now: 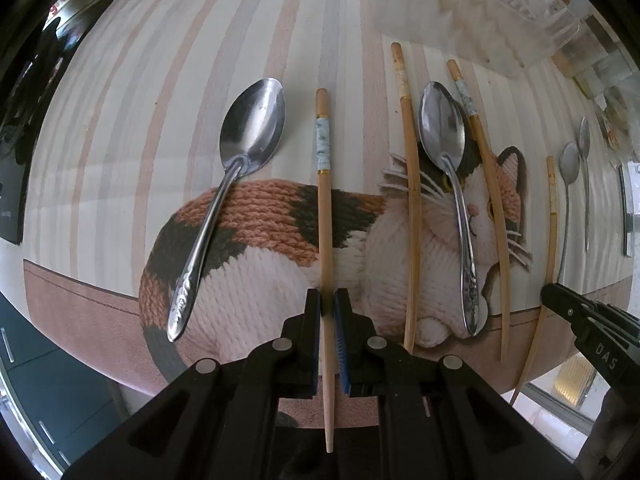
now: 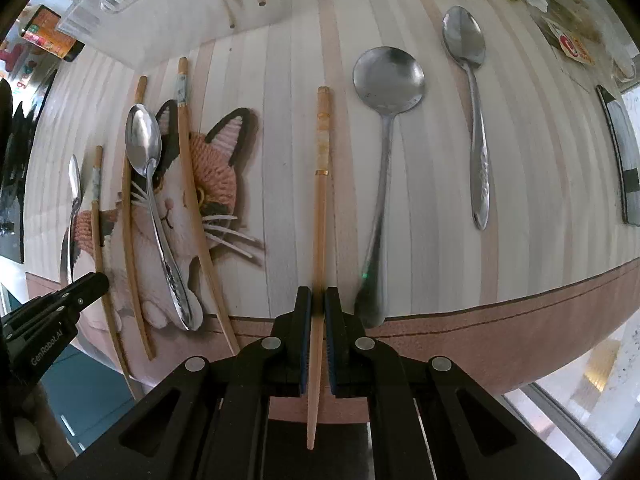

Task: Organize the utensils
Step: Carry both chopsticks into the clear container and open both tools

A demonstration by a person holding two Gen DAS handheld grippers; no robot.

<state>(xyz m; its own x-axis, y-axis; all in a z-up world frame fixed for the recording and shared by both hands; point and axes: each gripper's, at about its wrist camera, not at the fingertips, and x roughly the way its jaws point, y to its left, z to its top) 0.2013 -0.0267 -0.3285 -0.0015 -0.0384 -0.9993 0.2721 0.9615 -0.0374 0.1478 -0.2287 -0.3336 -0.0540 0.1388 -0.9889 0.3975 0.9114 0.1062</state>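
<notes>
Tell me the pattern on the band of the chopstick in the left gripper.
Pale blue-green speckled band edged with gold rings on the chopstick; clearest in the left wrist view.

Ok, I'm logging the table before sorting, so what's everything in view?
chopsticks: four, wooden; one in each gripper, two flanking the spoon on the cat
spoons: four, steel; one left, one on the cat's face, two right
tablecloth: one, striped with cat print, underneath
tray: one, clear plastic, far edge
left gripper: black, shut on a chopstick
right gripper: black, shut on a chopstick
</notes>
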